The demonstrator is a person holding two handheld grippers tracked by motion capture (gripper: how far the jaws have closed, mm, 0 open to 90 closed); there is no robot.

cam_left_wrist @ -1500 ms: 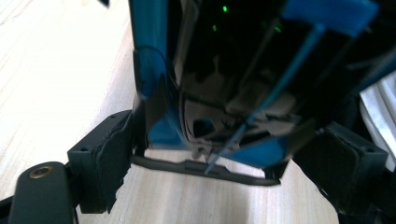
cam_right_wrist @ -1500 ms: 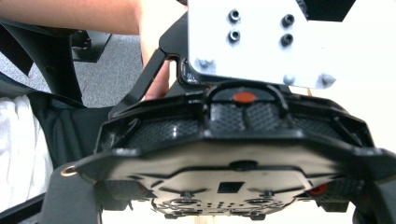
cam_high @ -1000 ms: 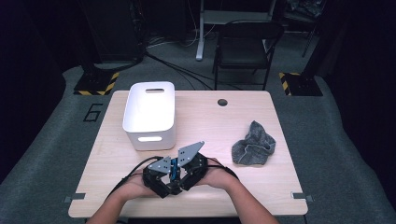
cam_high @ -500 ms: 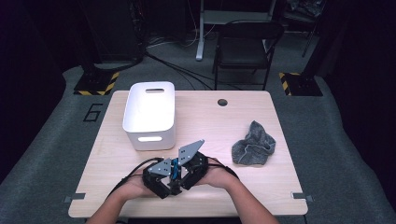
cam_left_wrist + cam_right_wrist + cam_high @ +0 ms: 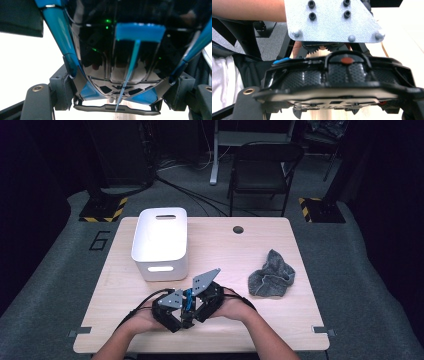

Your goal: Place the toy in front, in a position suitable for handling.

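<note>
Little has moved: both tools stay pressed face to face at bottom centre of the wooden surface (image 5: pixel 225 250), left tool (image 5: pixel 170 309) against right tool (image 5: pixel 206 296). White bin (image 5: pixel 160 242) sits upper left, grey cloth (image 5: pixel 271 274) at right. I cannot tell either tool's jaw state. Separate them before reaching. Gripper views show only each other's housing close up.

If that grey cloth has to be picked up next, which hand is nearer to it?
Probably the right. The grey cloth lies on the right part of the table, on the right gripper's side; the left gripper sits farther off, nearer the white bin.
</note>
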